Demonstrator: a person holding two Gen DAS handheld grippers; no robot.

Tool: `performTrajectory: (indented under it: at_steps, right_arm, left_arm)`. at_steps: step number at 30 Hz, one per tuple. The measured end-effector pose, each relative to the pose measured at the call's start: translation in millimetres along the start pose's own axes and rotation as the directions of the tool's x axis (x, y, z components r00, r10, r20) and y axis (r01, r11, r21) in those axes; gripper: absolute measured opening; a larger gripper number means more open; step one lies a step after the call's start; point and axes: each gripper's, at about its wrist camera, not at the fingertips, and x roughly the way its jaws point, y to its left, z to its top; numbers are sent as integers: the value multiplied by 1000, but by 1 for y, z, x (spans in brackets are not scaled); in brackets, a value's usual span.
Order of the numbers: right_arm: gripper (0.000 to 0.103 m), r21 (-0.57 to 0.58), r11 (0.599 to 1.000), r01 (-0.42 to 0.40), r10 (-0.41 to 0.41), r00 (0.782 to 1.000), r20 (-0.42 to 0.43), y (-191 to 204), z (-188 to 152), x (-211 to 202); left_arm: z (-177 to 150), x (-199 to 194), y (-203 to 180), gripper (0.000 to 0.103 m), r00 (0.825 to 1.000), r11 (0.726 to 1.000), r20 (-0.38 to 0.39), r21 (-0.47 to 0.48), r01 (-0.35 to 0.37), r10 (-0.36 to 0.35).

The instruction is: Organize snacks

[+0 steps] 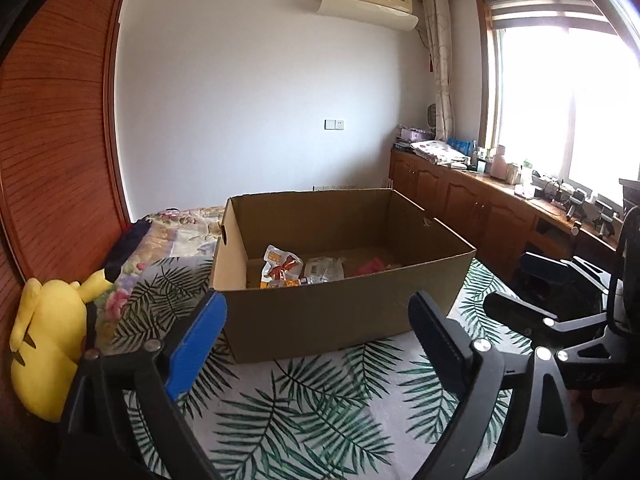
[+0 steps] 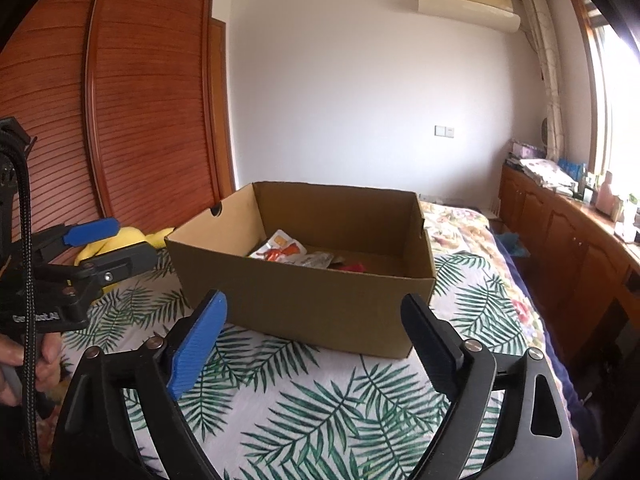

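An open cardboard box (image 1: 340, 312) stands on the leaf-print bedspread; it also shows in the right wrist view (image 2: 312, 304). Inside lie a white-and-orange snack packet (image 1: 280, 266) (image 2: 280, 250), a pale clear packet (image 1: 324, 268) (image 2: 318, 259) and a red packet (image 1: 370, 267) (image 2: 354, 267). My left gripper (image 1: 316, 320) is open and empty, held just in front of the box. My right gripper (image 2: 314, 320) is open and empty, also just short of the box's near wall. The right gripper shows at the right edge of the left wrist view (image 1: 532, 284), and the left gripper at the left edge of the right wrist view (image 2: 108, 240).
A yellow plush toy (image 1: 48, 344) lies at the bed's left edge by the wooden wardrobe (image 1: 56, 140). A floral quilt (image 1: 180, 232) lies behind the box. A wooden cabinet (image 1: 480, 208) with clutter runs under the window on the right.
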Motion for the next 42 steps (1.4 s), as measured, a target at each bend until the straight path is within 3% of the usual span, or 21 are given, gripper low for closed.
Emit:
performTrajectory:
  at_steps: [4,6,13,20,31,42]
  right_arm:
    - [96,-7,1000,7,-7,1000,16,2,-3,-12]
    - [103,-3,1000,12,-12,1000,29,4,-4,-18]
    - [103,18,999,36,-37,998,57,9,-2,-39]
    - [103,42,997,66,-70,993,90,14,-4,-64]
    - [103,83,991,108,-115,990,84,24,-23,-99]
    - [103,90,986,141,-150,983,104,26,-35,-117]
  left_arm:
    - [-3,-12,-2,99,1000,1000,9,-14,11,-10]
    - [-4,-19,-4,100,1000,1000,9,-13,12,-12]
    - [-2,-42,-14,103,999,1000,32,12,-29,29]
    - [-11,-68,-21,103,993,993,46,14,-114,113]
    - [-37,-98,-21,103,991,992,37,-21,-127,128]
    - [-46,-101,-22,103,988,988,30,-15,-152,152]
